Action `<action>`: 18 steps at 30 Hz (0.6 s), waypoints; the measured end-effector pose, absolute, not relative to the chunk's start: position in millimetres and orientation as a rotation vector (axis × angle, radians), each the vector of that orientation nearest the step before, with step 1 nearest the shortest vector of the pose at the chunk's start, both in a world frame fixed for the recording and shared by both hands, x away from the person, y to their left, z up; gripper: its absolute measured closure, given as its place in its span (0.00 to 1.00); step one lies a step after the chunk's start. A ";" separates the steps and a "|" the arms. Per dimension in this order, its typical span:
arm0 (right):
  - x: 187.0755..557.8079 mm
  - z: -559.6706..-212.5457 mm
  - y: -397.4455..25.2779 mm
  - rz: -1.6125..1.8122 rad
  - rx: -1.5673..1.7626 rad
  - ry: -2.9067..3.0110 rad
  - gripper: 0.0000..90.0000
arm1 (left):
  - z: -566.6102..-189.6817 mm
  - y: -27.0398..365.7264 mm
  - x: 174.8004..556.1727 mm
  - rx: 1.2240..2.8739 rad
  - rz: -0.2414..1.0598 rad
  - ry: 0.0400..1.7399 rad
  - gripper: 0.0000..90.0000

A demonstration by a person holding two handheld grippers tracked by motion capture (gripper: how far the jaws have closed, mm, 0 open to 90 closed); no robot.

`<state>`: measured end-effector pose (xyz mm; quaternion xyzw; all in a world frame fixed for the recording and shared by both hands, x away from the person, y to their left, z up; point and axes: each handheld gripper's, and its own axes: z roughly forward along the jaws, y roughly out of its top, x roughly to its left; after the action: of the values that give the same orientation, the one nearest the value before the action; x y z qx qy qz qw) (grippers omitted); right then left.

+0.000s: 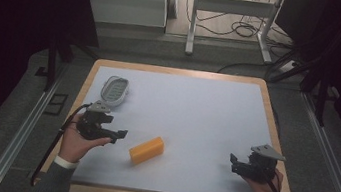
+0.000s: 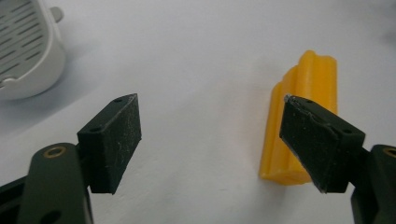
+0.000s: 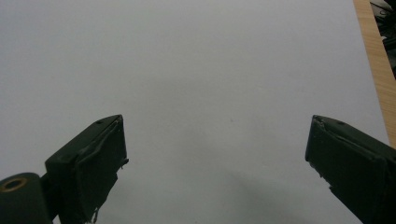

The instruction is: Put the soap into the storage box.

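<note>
The yellow block (image 1: pixel 146 149) lay on the table (image 1: pixel 195 119) just beside the left gripper (image 1: pixel 120 133), whose jaws stood spread and empty — it looked light, stiff and ribbed, best pinched across its long sides — while the right gripper (image 1: pixel 233 163) gaped, well apart.

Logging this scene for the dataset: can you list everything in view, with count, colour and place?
Yellow block: 1, yellow-orange, ridged along its length, lying on the table's near-left part, just right of the left gripper.
Soap dish: 1, pale grey, slotted inside, far-left on the table.
Table: 1, white top with a light wood rim.
Metal frame: 1, light grey, on the floor beyond the table, with dark cables around it.
Left gripper: 1, black, jaws apart, beside the block, not touching it.
Right gripper: 1, black, jaws apart, near-right over bare tabletop.
Hands: 2, one on each gripper, white cuffs.
</note>
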<state>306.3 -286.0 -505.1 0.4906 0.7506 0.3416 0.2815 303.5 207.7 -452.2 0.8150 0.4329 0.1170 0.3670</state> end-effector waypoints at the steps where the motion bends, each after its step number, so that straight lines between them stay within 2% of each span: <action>1: 306.3 -505.3 -286.1 0.914 1.315 2.013 0.06 | -451.6 206.0 304.0 2.101 0.303 1.106 0.23; 18: 306.5 -506.7 -286.5 0.906 1.320 2.022 0.06 | -446.8 188.1 299.4 2.138 0.301 1.030 0.23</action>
<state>306.5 -286.5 -506.7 0.4918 0.7533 0.3373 0.2773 299.4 188.1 -446.8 0.8318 0.4007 0.1172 0.3658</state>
